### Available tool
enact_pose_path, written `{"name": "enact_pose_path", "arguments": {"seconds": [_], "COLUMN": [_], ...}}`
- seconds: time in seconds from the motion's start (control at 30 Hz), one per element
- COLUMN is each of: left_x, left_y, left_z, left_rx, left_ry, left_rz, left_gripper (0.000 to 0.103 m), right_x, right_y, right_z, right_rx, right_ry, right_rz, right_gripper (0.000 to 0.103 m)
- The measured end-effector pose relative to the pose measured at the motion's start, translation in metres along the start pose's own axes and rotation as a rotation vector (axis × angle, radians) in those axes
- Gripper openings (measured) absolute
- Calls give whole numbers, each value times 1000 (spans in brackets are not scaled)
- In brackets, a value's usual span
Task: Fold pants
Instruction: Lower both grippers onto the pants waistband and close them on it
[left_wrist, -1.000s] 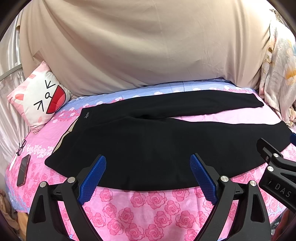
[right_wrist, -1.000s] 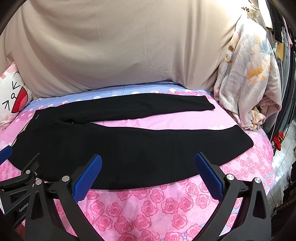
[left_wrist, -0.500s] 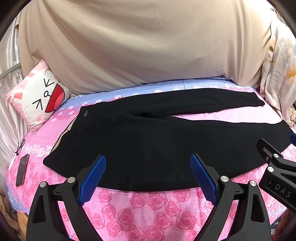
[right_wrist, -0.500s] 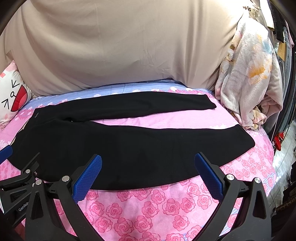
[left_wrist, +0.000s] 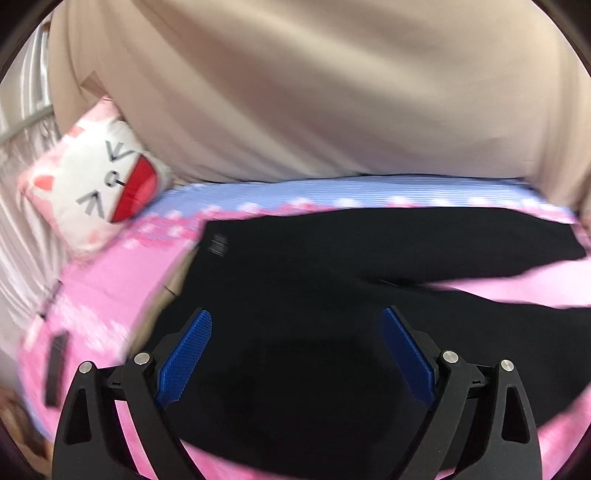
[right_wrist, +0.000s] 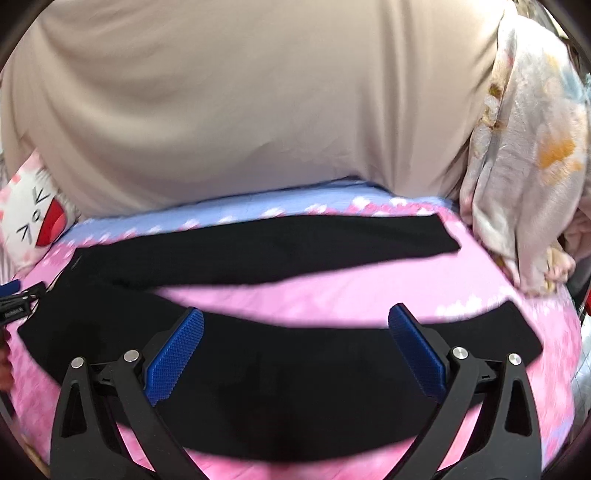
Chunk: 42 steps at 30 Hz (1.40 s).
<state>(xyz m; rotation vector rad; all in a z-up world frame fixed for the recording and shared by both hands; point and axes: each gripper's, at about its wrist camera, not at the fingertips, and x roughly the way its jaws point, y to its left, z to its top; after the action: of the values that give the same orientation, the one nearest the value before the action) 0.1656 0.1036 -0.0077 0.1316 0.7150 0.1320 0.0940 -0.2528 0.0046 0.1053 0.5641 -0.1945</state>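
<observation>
Pants (left_wrist: 332, 295) (right_wrist: 258, 350): black, spread flat across the bed (left_wrist: 110, 280) (right_wrist: 332, 295), waistband toward the left edge, two legs running toward the right edge with a strip of pink sheet between them.

Left tool (left_wrist: 295, 321): spread, blue pads apart, nothing between them; poised over the waist end of the pants.

Right tool (right_wrist: 295, 314): spread, holding nothing; poised over the near leg.

Cat-face pillow (left_wrist: 99, 188) (right_wrist: 33, 218): far left corner of the bed.

Beige cover (left_wrist: 314, 92) (right_wrist: 240, 103): behind the far edge.

Floral blanket (right_wrist: 528, 155): heaped at the far right corner.

Both views blurred.
</observation>
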Motion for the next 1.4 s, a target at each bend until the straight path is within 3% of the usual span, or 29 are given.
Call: {"name": "enact_pose_path", "arguments": {"seconds": [0.1,0.23,0.37,0.5,0.63,0.77,0.93,1.0,1.1,1.23,1.3,1.33,1.37,1.4], "left_x": [56,130,189,240,273,283,288,284,281,291,294,293,292,290], "left_y": [29,77,114,136,145,150,159,164,172,168,157,152,149,146], "left_z": [30,62,83,92,90,90,93,95,96,96,95,95,95,96], "left_rx": [11,-49,-130,-145,-160,-196,-206,-205,-212,-202,-182,-179,-182,-190], "left_ry": [54,154,213,283,334,315,305,294,299,335,342,331,331,335], "left_rz": [83,186,188,250,229,219,208,205,170,125,89,55,17,-12], "left_gripper": [93,93,93,93,93,96,98,98,98,96,87,68,40,35], "right_x": [42,108,175,234,268,294,301,301,298,297,293,290,288,287], "right_y": [-61,-137,-186,-217,-235,-244,-240,-235,-225,-220,-219,-219,-213,-222], "right_z": [33,71,91,98,101,99,95,93,92,92,92,91,93,95], "right_rx": [37,58,82,84,77,81,59,38,25,35,44,56,63,73], "right_ry": [46,105,187,265,301,351,316,305,287,292,292,289,291,292], "right_rz": [-40,-110,-126,-157,-185,-158,-115,-100,-65,-67,-64,-55,-50,-36], "right_gripper": [98,98,98,98,98,98,98,93,67,61,57,51,42,37]}}
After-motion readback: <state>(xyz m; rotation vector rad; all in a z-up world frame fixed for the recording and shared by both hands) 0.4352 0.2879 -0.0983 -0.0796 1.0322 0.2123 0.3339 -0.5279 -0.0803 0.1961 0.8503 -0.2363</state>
